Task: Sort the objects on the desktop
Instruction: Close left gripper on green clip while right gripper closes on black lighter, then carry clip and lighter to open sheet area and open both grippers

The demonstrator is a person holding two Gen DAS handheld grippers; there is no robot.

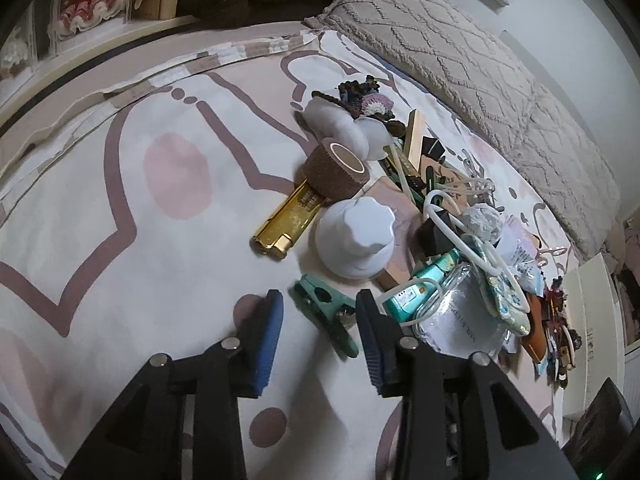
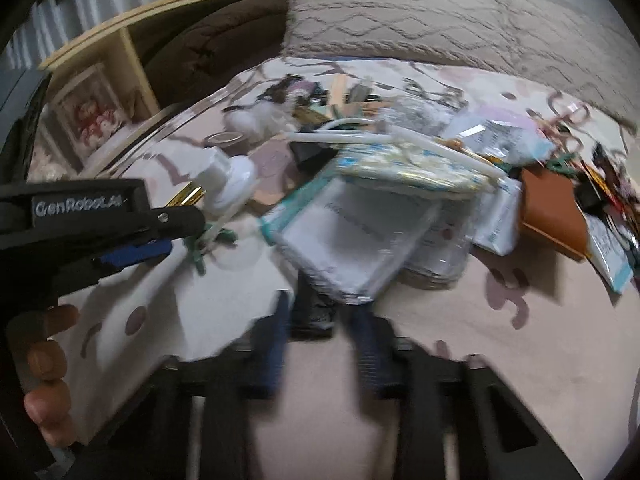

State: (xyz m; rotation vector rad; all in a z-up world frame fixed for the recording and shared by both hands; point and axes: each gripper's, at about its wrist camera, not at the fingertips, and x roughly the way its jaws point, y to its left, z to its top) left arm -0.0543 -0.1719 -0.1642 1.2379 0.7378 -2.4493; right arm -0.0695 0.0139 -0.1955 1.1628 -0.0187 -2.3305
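Observation:
In the left wrist view a green clip (image 1: 324, 316) lies on the patterned bed cover (image 1: 120, 200). It sits between the blue pads of my left gripper (image 1: 319, 300), which is open, with a gap on either side of the clip. The right wrist view is blurred. There my right gripper (image 2: 318, 308) is shut on a small dark object (image 2: 314, 312) just under the near corner of a clear plastic packet (image 2: 352, 248); what the object is I cannot tell. The left gripper (image 2: 180, 236) also shows at the left of that view, above the green clip (image 2: 200, 250).
A heap of small items spreads to the right: a white knob-shaped lid (image 1: 356, 236), a brown tape roll (image 1: 336, 168), a gold case (image 1: 288, 220), a white cable (image 1: 460, 240) and a brown wallet (image 2: 552, 208). A grey pillow (image 1: 480, 60) lies behind. A hand (image 2: 44, 360) holds the left gripper.

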